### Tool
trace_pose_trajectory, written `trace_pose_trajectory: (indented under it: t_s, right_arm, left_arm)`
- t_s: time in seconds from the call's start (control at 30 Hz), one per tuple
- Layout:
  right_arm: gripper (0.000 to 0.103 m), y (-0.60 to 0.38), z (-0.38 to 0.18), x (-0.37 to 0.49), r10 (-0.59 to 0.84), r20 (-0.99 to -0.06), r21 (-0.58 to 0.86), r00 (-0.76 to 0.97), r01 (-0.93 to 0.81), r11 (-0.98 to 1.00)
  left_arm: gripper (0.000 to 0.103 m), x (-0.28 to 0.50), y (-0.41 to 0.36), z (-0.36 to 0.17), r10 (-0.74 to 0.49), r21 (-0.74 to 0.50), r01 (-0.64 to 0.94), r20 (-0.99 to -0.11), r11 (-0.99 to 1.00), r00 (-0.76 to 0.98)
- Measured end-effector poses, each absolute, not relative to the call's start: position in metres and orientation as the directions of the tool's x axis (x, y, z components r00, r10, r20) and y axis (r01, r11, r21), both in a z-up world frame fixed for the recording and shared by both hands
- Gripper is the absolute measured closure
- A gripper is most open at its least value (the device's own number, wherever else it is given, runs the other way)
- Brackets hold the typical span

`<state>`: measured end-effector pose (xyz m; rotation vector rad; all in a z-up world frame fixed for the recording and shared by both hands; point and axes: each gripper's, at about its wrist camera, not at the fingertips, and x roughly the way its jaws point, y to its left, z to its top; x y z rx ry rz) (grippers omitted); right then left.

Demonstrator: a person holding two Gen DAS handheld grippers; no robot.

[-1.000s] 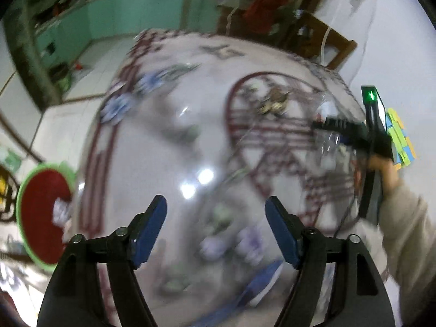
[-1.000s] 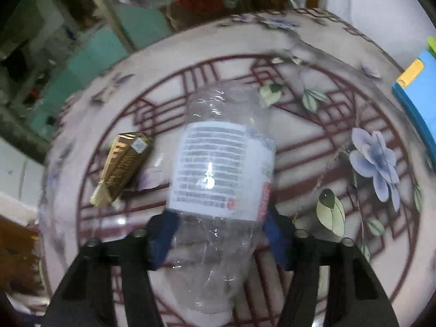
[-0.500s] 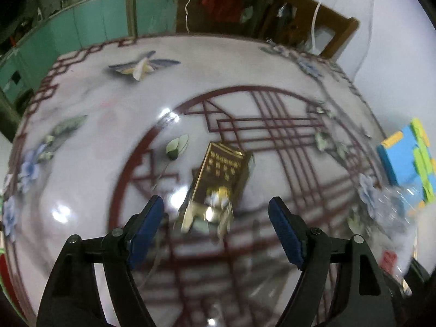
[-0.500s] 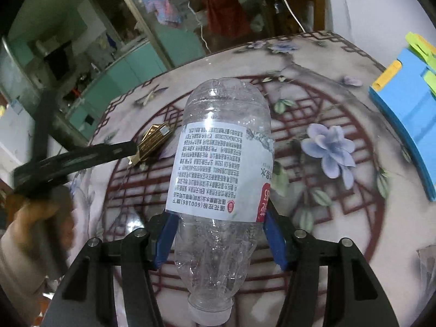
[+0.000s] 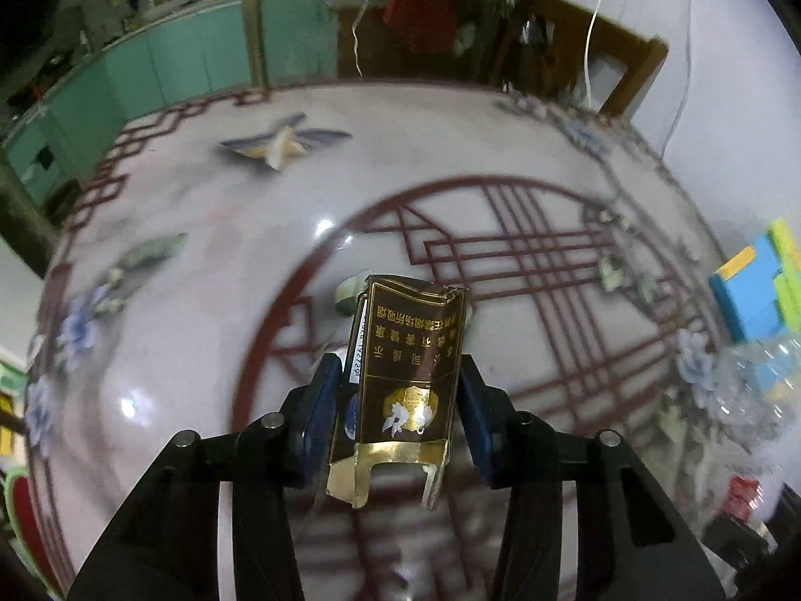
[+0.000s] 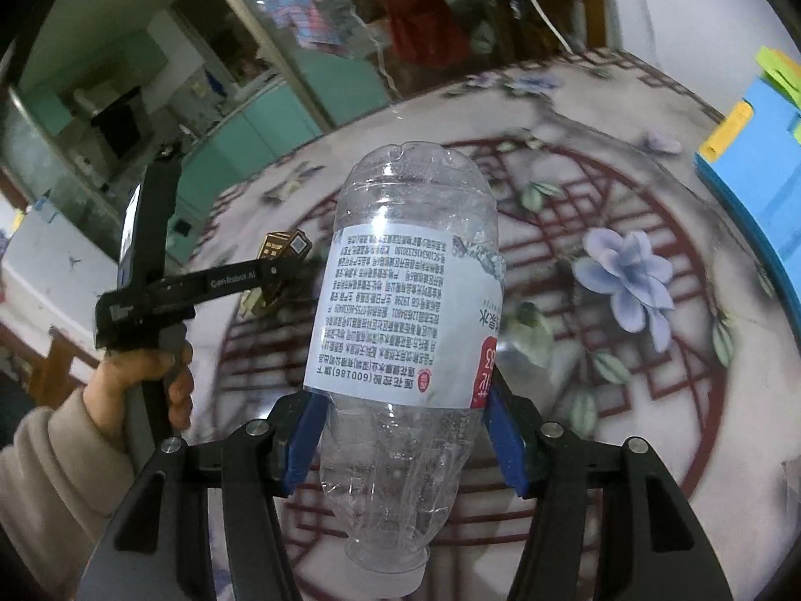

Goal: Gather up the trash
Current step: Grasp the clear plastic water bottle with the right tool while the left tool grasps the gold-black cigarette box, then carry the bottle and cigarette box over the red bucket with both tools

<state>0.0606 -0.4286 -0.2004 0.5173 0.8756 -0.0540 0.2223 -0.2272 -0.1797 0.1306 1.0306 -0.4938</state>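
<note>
Round bench (image 5: 210, 300) with that red lattice and blue flower print fills both views, teal cabinets and a wooden chair behind it, a blue and yellow block toy off at the right edge.

Big change on my left side: a second ago the left tool (image 5: 398, 408) was wide open and sweeping over bare tabletop, half a second ago it was lined up over the cigarette pack (image 5: 405, 380), and now the jaws are closing with the pack right between them. The blue pads look like they're touching both sides of the brown and gold carton, which seems a bit crumpled already, torn gold flap hanging toward me. In the right view the pack looks pinched at the tip of the tool with the person's hand (image 6: 145, 370) squeezing the handle. Can't say for sure it's off the bench yet.

Right tool (image 6: 403, 438) hasn't changed grip at all: it's clamped on the empty plastic water bottle (image 6: 405, 310), cap end toward the camera, base pointing away, held clear above the bench. It looks a little higher than a second ago.

So my read is both pieces of trash on the bench are now in hand, or nearly. What's left is finishing the squeeze on the pack, lifting it, and carrying both to a bin, which I don't see in either current view.
</note>
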Motion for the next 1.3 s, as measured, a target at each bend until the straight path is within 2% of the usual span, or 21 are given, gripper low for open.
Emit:
trace_pose_trajectory:
  t_s: [0.23,0.53,0.7,0.83,1.3]
  right_arm:
    - [0.045,-0.393,-0.165,0.051,0.167,-0.707,0.380,0.687,0.169,0.909]
    - [0.045,-0.354,-0.136,0.023,0.177,-0.699,0.347,0.693,0.112,0.931]
    - [0.045,-0.336,-0.128,0.015,0.231,-0.678,0.396,0.698,0.082,0.915]
    - [0.045,-0.304,-0.122,0.011,0.237,-0.681,0.348,0.693,0.021,0.937]
    - [0.045,-0.207,-0.126,0.019,0.332,-0.696,0.330,0.636,-0.126,0.935]
  left_arm:
    - [0.058,0.160,-0.176,-0.120,-0.335,-0.109,0.426,-0.798,0.898,0.502]
    - [0.057,0.097,-0.105,-0.078,-0.281,-0.084,0.337,-0.755,0.938,0.592]
    - [0.057,0.073,-0.069,-0.071,-0.230,-0.074,0.264,-0.742,0.962,0.629]
    - [0.057,0.062,-0.042,-0.067,-0.205,-0.088,0.209,-0.729,0.974,0.654]
    - [0.057,0.048,0.038,-0.079,-0.154,-0.129,0.087,-0.731,0.988,0.664]
